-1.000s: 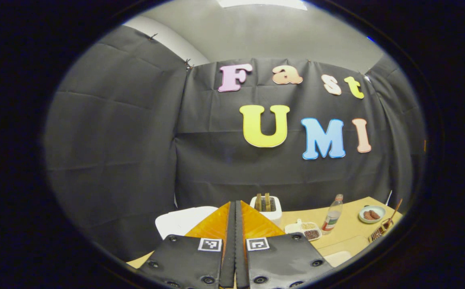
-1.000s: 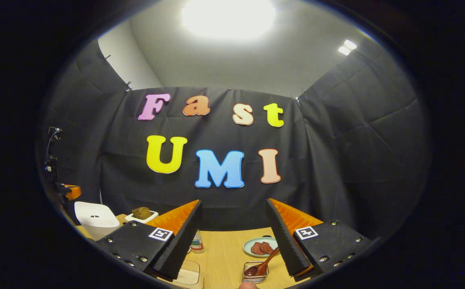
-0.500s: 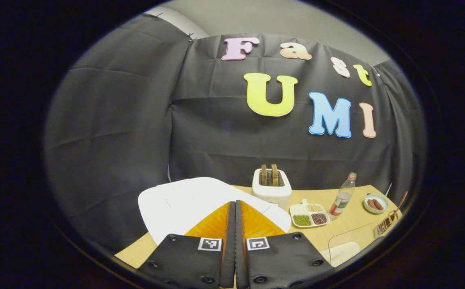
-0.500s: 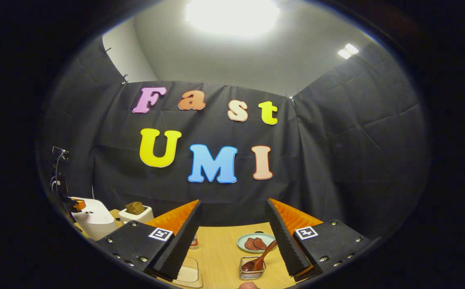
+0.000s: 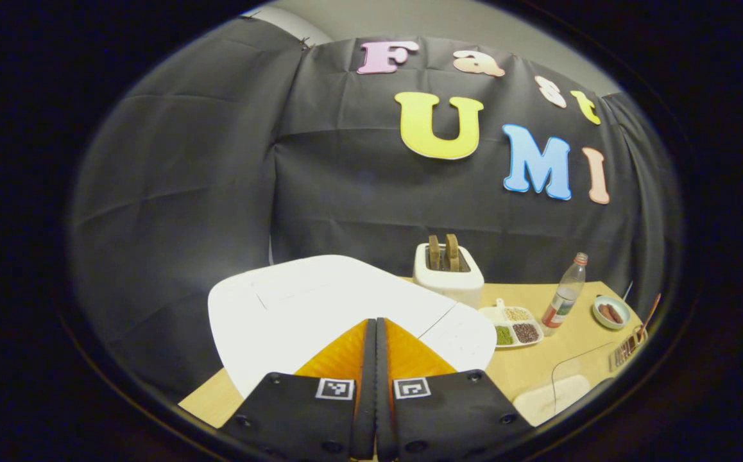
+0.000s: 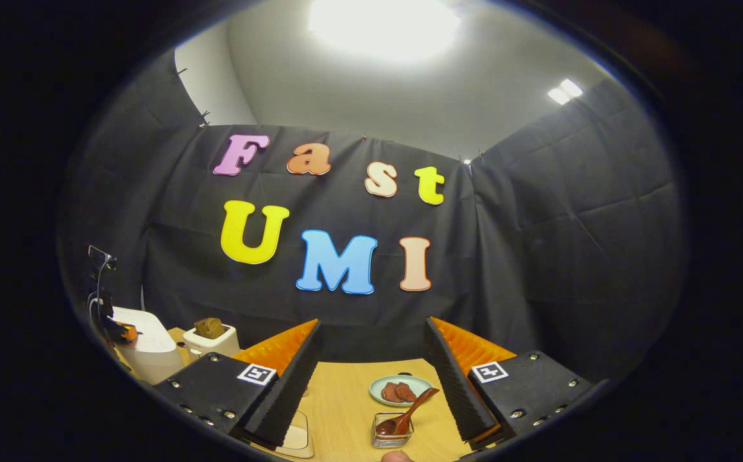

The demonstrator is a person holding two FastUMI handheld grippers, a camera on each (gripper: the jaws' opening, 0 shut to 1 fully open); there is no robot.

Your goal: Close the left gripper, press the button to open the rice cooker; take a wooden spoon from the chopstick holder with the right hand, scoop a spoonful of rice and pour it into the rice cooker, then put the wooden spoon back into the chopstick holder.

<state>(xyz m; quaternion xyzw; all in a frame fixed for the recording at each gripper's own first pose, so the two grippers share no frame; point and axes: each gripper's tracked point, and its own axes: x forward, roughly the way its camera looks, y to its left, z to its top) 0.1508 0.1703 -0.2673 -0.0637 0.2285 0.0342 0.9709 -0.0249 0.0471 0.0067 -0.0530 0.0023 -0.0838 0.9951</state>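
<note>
The left gripper [image 5: 375, 333] had its two fingers pressed flat together with nothing between them, and it hung just above the white lid of the rice cooker [image 5: 320, 308], which stood closed at the near left of a light wooden table [image 5: 577, 333]. Beyond the cooker stood a white toaster [image 5: 448, 277] with two slices of bread in its slots. To the right of the toaster lay a divided white dish of grains [image 5: 512, 323], then a clear bottle with a red cap [image 5: 563, 300], then a small pale green plate [image 5: 611, 312].

The right gripper [image 6: 371, 350] was spread wide and held nothing. Between its fingers, on the table, a wooden spoon [image 6: 407, 416] leaned in a small wire chopstick holder [image 6: 391, 434], with the plate just behind it. At the far left of the right gripper view, the left gripper touched the rice cooker.

Black cloth walled the booth on three sides under a grey ceiling with a bright lamp.

Compared with a second earlier, the left gripper view had tipped downward and the cooker lid had grown far larger in it. The right gripper had barely shifted.
</note>
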